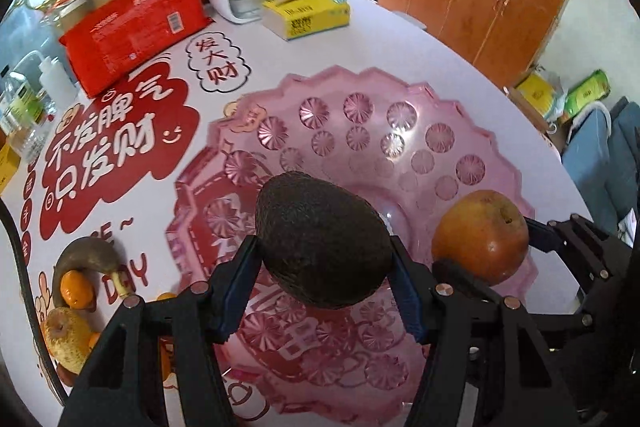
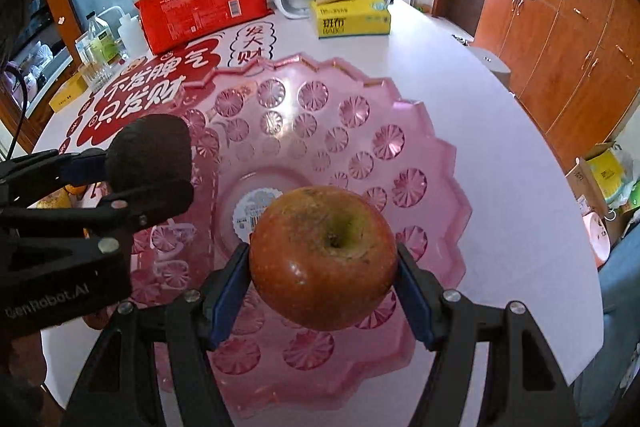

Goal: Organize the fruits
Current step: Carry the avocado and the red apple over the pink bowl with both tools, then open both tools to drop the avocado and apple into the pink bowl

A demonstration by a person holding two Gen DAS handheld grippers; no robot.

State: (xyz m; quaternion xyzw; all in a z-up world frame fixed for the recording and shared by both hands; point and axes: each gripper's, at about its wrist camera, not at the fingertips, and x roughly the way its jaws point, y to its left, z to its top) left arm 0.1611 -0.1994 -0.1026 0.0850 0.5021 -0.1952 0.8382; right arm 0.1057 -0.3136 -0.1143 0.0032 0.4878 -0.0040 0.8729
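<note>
Carrying fruit to the pink bowl (image 2: 424, 131): the left tongs (image 1: 324, 259) squeeze an avocado (image 1: 320, 243), the right tongs (image 2: 324, 263) squeeze an apple (image 2: 324, 255), both above the empty bowl. Next, I think, lower and let go gently. A banana (image 1: 84, 251), orange (image 1: 76, 287) and pear (image 1: 66, 339) wait on the bench (image 1: 400, 39). The tongs hang close together.
</note>
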